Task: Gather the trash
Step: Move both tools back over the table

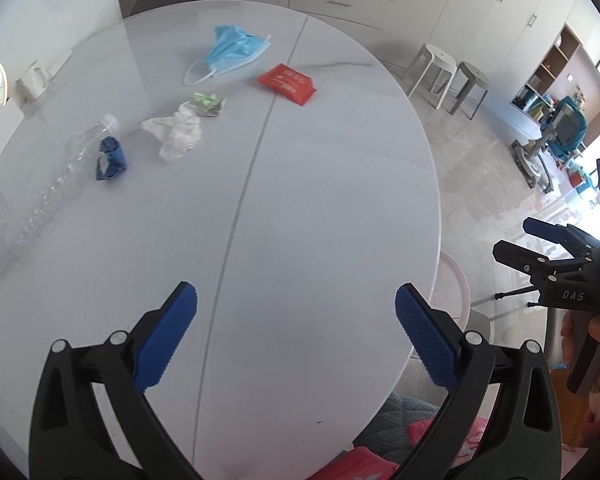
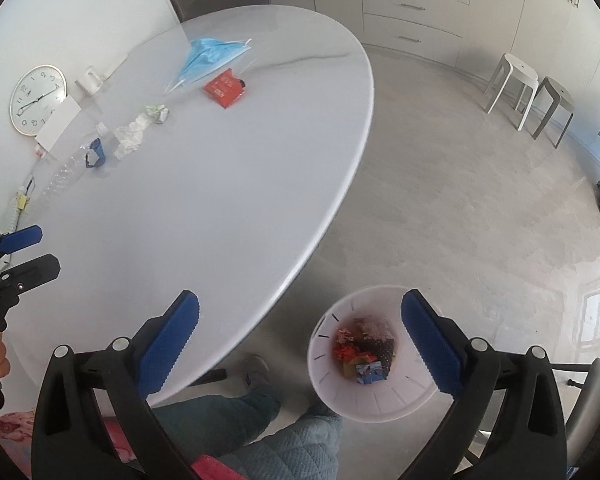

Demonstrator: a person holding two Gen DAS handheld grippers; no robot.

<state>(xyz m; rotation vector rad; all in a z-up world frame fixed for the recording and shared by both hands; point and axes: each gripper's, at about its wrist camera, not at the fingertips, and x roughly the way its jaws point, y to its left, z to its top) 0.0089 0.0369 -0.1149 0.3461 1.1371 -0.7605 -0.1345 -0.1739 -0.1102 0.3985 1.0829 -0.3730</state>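
Blue-padded black left gripper [image 1: 296,336] and right gripper [image 2: 300,340] both gape wide, nothing between them. Upper left on the white oval table [image 1: 320,200] lie a pale blue face mask [image 1: 232,50], red packet [image 1: 287,84] and crumpled white tissue [image 1: 178,134]. Lower right (right wrist view), the white round bin [image 2: 384,404] holds wrappers.

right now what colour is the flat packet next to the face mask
Red, with pale print; the packet shows best in the left wrist view.

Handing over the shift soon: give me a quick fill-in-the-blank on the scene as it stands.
1. The white bin stands on the ____ beside the table.
2. Both the left gripper and the right gripper are ____ and hold nothing.
3. The packet lying near the blue face mask is ____ in colour.

Missing words: floor; open; red
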